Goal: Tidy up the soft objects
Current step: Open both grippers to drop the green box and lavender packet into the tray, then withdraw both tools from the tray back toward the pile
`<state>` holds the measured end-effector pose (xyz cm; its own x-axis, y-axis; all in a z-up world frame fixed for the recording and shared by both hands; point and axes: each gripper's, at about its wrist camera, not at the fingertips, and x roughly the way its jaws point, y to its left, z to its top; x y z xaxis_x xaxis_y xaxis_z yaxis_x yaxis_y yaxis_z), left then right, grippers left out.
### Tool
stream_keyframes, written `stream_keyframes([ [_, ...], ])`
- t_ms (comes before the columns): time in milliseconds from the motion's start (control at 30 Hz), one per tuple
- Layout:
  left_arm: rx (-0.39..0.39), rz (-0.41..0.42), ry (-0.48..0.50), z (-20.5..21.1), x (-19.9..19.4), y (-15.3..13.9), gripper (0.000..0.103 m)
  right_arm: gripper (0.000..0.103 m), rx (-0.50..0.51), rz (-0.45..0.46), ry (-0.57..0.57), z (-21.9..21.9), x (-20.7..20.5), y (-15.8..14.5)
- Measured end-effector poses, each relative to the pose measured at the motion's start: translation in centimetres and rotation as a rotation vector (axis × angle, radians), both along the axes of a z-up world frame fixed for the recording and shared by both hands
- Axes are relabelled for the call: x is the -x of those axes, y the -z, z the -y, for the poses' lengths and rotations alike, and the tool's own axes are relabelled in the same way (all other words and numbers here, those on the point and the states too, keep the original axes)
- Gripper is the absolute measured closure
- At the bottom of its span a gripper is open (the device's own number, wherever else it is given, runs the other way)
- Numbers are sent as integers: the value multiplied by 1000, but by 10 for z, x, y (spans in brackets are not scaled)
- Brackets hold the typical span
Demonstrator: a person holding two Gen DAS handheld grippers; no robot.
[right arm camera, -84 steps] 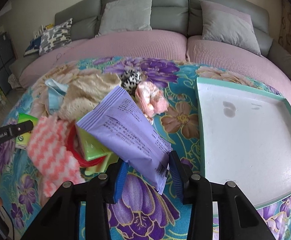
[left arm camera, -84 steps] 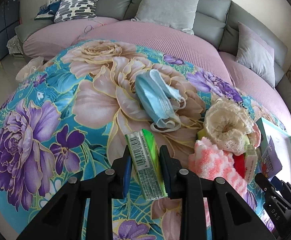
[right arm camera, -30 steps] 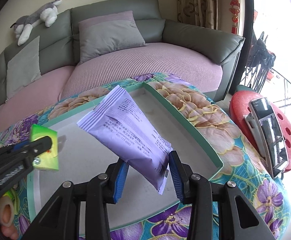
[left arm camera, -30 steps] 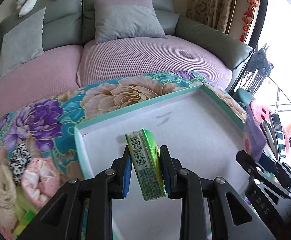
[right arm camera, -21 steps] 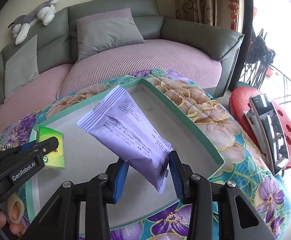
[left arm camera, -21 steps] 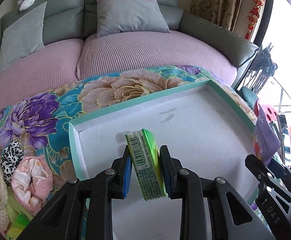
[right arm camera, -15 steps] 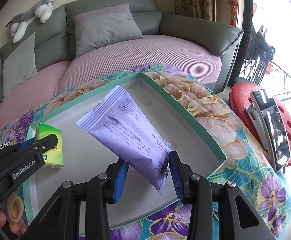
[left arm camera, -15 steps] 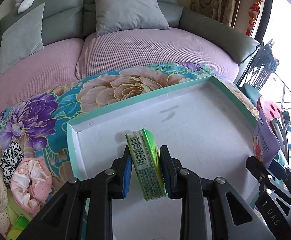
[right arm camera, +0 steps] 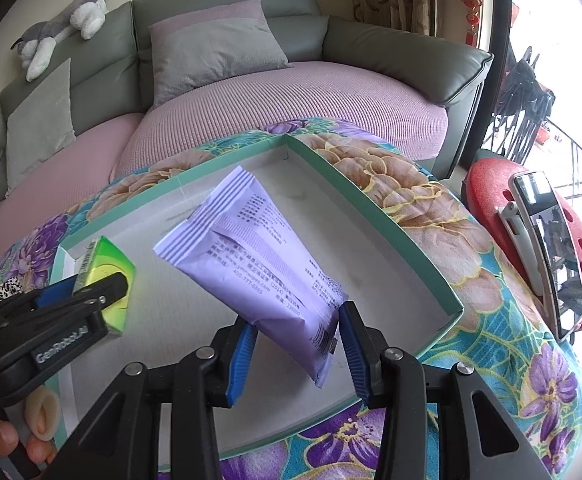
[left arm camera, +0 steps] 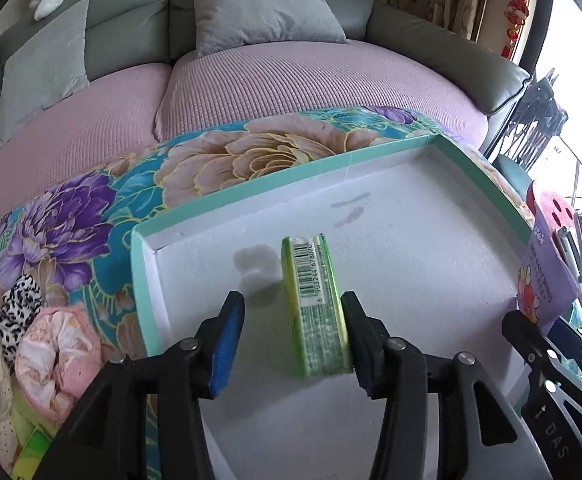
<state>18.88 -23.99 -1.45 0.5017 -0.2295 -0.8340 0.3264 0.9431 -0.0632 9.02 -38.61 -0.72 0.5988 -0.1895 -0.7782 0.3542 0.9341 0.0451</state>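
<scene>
We have the green tissue pack (left arm camera: 317, 304) standing on edge on the floor of the white tray (left arm camera: 431, 248), near its left wall and far-left corner. The left gripper (left arm camera: 287, 340) jaws are opening around it: the left pad is clear of it, the right pad looks just touching or beside it, so it's released.

Handling guess: light, soft, squashy pack with slick film; best taken across the flat faces mid-length, and it may tip over from the edge-up pose.

The right gripper (right arm camera: 297, 348) is clenched on the bottom end of the purple wipes pouch (right arm camera: 259, 256), held tilted over the tray's middle. We judge it floppy and light, so an end grip lets it droop.

Versus a second ago: the left jaws were tight on the green pack, held up above the tray; now it's down and let go. The purple pouch grip is unchanged.

The scrunchies (left arm camera: 51, 344) sit left of the tray on the floral cloth (left arm camera: 71, 220).
</scene>
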Motion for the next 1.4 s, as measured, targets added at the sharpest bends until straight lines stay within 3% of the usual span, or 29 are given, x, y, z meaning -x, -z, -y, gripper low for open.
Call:
stream_keyframes([
  [100,10,2,-11,-5,4,-3,52,54,6,-13,2,0,-1,1],
  [300,31,14,-38,-16,10,-12,42,20,25,-28,6,-2,-2,1],
  [367,39,24,-47,-20,12,-16,37,14,28,-24,-1,-3,-2,0],
  [500,49,40,-57,-26,14,-21,17,0,32,-15,-7,-5,-2,-1],
  [733,42,75,-88,-32,15,-20,1,0,37,-4,11,-3,0,-6],
  [933,96,96,-85,-32,17,-22,1,0,43,8,36,1,3,-10],
  [1067,189,73,-71,-26,16,-15,1,0,46,4,46,3,4,-9],
  [1200,155,83,-115,-26,14,-8,1,0,46,2,46,3,4,-9],
  [1400,176,89,-155,-39,14,-10,1,0,56,5,45,1,5,-11],
])
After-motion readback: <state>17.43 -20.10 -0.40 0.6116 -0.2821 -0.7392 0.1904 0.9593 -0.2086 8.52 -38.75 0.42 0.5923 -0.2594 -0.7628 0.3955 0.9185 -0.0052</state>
